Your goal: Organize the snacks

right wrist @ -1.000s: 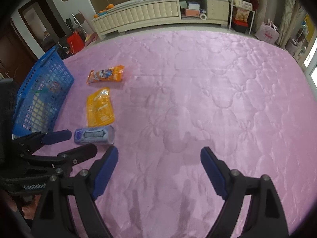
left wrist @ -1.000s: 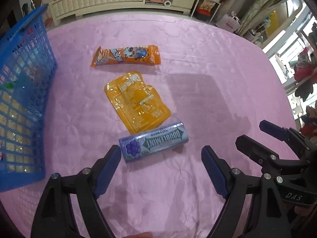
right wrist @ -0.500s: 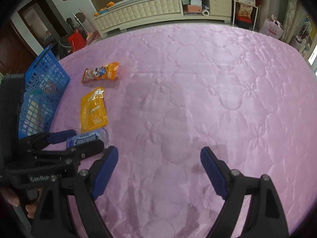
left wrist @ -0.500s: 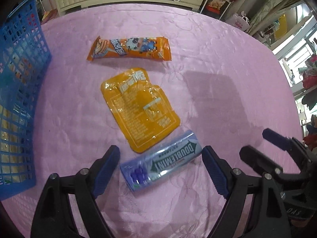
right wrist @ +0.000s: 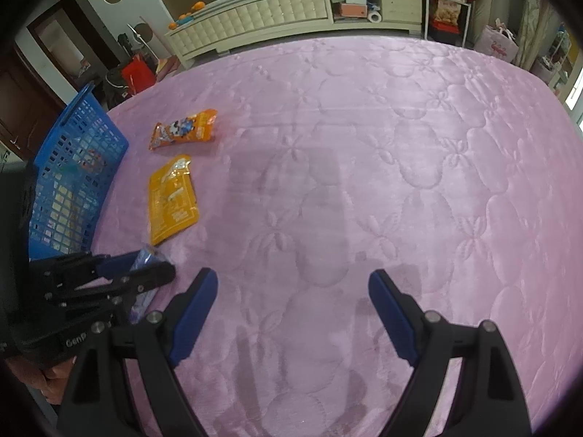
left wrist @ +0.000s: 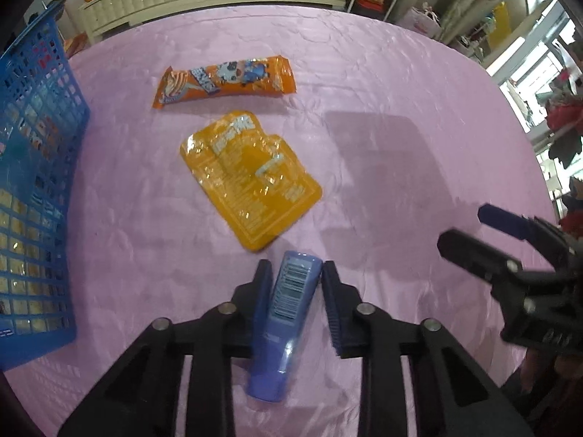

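Bed (right wrist: 364, 145): carries all the snacks and the basket.
Basket (left wrist: 32, 182): at the bed's left edge, left of the snacks.
Bar (left wrist: 224, 80): farthest of the snacks, lying crosswise.
Pouch (left wrist: 251, 178): just before the bar (apart from it).
Gum (left wrist: 288, 313): nearest, just before the pouch, between the left tongs (left wrist: 297, 284).
Right tongs (right wrist: 293, 291): right of the gum, over bare bed.
Cabinet (right wrist: 277, 11): behind the bed.

Black claw (left wrist: 294, 284) frames, blue ribbed pads (left wrist: 333, 306), silver screws (left wrist: 226, 308).
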A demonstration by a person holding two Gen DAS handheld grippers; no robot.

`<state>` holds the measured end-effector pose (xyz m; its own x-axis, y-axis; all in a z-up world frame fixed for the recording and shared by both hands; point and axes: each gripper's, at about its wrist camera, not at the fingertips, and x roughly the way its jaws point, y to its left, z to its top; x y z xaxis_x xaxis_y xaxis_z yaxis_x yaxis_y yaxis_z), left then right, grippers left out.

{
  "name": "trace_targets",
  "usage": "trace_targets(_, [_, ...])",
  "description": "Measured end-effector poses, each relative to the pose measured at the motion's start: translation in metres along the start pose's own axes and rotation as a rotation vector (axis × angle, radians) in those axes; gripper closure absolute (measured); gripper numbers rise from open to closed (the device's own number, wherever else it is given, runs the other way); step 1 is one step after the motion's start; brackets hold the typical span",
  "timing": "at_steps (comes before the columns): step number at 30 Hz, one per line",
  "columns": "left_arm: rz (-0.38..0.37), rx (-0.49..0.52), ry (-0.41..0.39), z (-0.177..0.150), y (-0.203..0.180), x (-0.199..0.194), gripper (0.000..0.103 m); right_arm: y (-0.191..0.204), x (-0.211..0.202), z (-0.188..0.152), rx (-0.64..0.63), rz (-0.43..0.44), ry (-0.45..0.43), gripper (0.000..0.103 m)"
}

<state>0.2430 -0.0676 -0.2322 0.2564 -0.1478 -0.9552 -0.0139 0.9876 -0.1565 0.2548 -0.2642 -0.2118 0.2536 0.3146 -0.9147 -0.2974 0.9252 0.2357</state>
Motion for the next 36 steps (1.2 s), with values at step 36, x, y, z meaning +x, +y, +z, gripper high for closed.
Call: trace_targets(36, [0.074,-0.072,-0.171,-0.046,0.067,-0.047,0.084,0.146,0.092,0.058,-0.457,0.076,0.086,0.051])
